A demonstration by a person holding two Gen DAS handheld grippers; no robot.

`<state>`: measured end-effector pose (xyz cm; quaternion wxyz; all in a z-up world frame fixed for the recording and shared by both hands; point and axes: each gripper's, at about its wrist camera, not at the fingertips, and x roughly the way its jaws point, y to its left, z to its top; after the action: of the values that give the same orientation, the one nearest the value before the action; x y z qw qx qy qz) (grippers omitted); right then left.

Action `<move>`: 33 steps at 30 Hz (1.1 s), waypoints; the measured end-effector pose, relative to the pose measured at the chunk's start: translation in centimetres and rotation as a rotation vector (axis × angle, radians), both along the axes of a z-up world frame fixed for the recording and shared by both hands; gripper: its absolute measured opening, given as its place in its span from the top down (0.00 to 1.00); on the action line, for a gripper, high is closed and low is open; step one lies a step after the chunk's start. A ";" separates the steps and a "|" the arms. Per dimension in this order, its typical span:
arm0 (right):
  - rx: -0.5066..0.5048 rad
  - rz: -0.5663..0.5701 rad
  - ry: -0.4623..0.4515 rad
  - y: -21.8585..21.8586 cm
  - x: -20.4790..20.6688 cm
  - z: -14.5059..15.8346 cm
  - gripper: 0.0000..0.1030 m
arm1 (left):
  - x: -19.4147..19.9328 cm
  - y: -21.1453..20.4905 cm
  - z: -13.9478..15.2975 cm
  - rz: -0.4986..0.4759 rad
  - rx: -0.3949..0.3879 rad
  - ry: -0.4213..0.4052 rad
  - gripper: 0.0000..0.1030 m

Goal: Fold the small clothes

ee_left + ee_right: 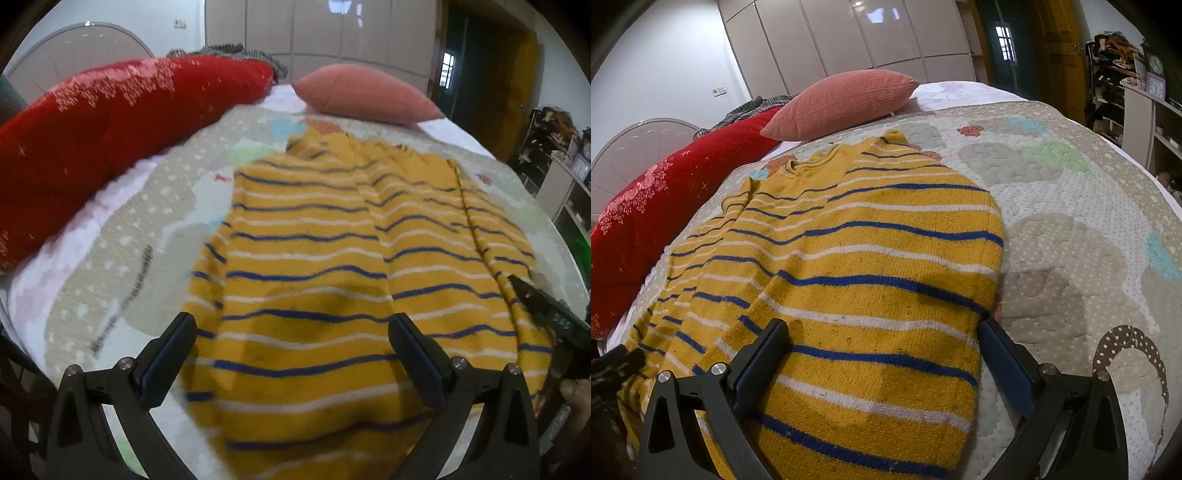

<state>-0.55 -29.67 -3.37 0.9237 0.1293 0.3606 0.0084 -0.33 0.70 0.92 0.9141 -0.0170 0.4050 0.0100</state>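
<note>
A yellow knit sweater (325, 251) with blue and white stripes lies on the quilted bed cover, both sides folded in over the body, neck at the far end. It also shows in the right wrist view (864, 258). My left gripper (291, 328) is open, its jaws wide apart above the sweater's near left part. My right gripper (882, 328) is open above the sweater's near right edge, with nothing between its jaws. The right gripper's black finger (546, 306) shows at the right edge of the left wrist view, over the sweater's right side.
A red flowered bolster (110, 140) lies along the left of the bed. A pink ribbed cushion (842, 103) sits at the far end. The patterned quilt (1071, 221) spreads to the right. Shelves (1126, 92) stand at the far right.
</note>
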 end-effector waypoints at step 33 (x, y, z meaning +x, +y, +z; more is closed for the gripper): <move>0.001 0.001 0.002 -0.3 -0.3 -0.2 0.00 | 2.8 10.8 0.6 0.256 0.069 0.145 0.93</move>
<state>-0.86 -29.96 -3.60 0.9233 0.1295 0.3615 0.0088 2.45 11.49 1.50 0.8736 -0.0366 0.4641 0.1417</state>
